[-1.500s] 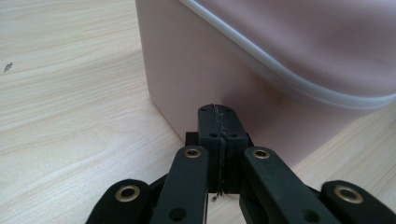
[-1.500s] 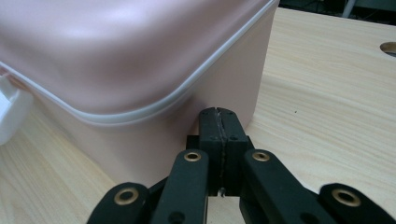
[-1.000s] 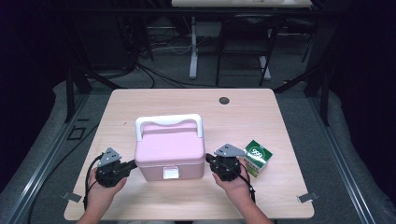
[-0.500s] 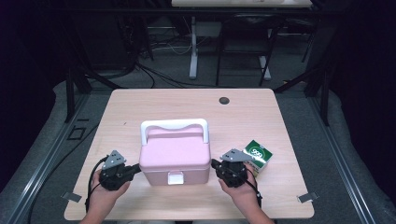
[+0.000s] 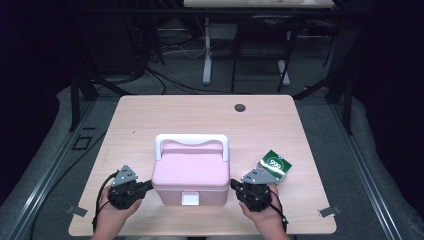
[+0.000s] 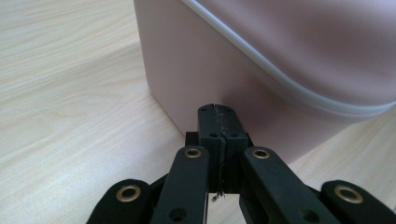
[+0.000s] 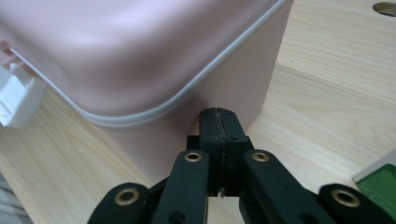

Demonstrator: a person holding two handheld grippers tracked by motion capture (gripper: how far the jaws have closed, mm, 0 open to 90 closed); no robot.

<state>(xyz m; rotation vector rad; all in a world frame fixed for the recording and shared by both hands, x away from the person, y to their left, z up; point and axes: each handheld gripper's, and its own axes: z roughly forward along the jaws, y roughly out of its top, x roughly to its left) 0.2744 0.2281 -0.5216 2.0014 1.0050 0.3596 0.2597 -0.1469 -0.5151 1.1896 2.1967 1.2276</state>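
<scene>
A pink lidded box (image 5: pixel 190 172) with a white handle (image 5: pixel 192 142) and a white front latch (image 5: pixel 189 199) stands near the table's front edge. My left gripper (image 5: pixel 148 185) is shut, its tips against the box's left wall (image 6: pixel 187 70). From the other side, my right gripper (image 5: pixel 233 185) is also shut and its tips meet the box's right wall (image 7: pixel 233 88). In each gripper view the black jaws are pressed together with nothing between them. The left gripper (image 6: pixel 218 122) and the right gripper (image 7: pixel 218 125) both sit low on the box, under its pale lid seam.
A small green packet (image 5: pixel 274 164) lies on the wooden table (image 5: pixel 200 115) just right of my right gripper; its corner (image 7: pixel 380 184) also appears in the right gripper view. A dark round hole (image 5: pixel 240 107) sits near the table's far edge. Cables and stands lie beyond.
The pink box has slid toward the front edge of the table, with both shut grippers staying at its sides and coming back with it.
</scene>
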